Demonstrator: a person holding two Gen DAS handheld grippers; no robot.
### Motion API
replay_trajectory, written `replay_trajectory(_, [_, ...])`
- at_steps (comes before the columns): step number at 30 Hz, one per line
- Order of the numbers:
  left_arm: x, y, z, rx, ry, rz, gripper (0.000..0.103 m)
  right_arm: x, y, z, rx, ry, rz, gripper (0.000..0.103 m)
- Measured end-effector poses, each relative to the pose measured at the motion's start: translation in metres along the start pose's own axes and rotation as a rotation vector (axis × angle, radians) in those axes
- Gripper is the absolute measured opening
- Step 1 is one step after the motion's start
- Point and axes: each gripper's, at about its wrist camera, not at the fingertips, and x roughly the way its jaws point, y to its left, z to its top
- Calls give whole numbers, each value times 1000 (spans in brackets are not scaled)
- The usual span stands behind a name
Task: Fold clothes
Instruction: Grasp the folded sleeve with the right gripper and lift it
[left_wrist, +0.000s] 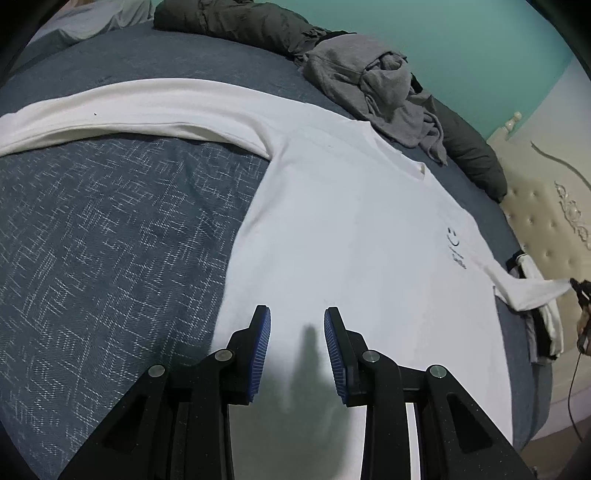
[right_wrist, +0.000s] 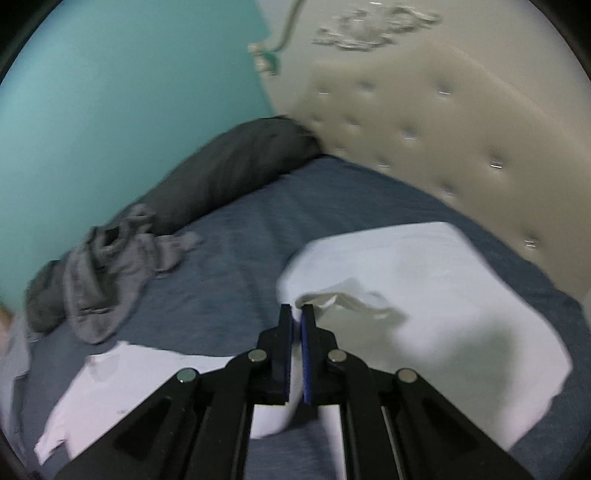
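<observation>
— Left wrist view: what did you see?
— A white long-sleeved shirt (left_wrist: 351, 229) lay flat on the blue bed (left_wrist: 110, 240), one sleeve stretched out. The left tongs (left_wrist: 297, 317) hovered above its lower part, spread wide, holding nothing.
— And the other side?
— The right tongs (right_wrist: 297, 314) were pressed together, pinching the shirt's other sleeve (right_wrist: 295, 402). A grey garment (left_wrist: 373, 96) sat crumpled near a dark pillow (right_wrist: 229, 166), beside the padded headboard (right_wrist: 443, 147).

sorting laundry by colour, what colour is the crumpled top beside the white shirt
Grey top, clearest in the left wrist view.
</observation>
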Motion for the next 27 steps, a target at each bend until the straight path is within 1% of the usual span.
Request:
replay_trajectory(5, [-4, 1, -3, -5, 0, -31, 34, 1, 76, 1, -60, 16, 136, 4])
replay_trajectory(8, [-5, 2, -4, -8, 4, -50, 34, 2, 133, -4, -116, 32, 219, 4])
replay_trajectory(10, [-6, 3, -5, -8, 9, -64, 34, 1, 177, -11, -147, 45, 287, 4])
replay_trajectory(14, [-13, 12, -5, -25, -1, -78, 34, 1, 253, -32, -208, 84, 390, 4])
replay_trajectory(18, [-21, 22, -5, -43, -12, -91, 34, -1, 342, -70, -287, 151, 505, 4])
replay_trajectory(25, [-33, 37, -6, -68, -26, -111, 35, -4, 455, -161, -440, 279, 627, 4])
replay_trajectory(27, [-34, 40, -6, -71, -26, -113, 41, -3, 485, -189, -479, 320, 656, 4])
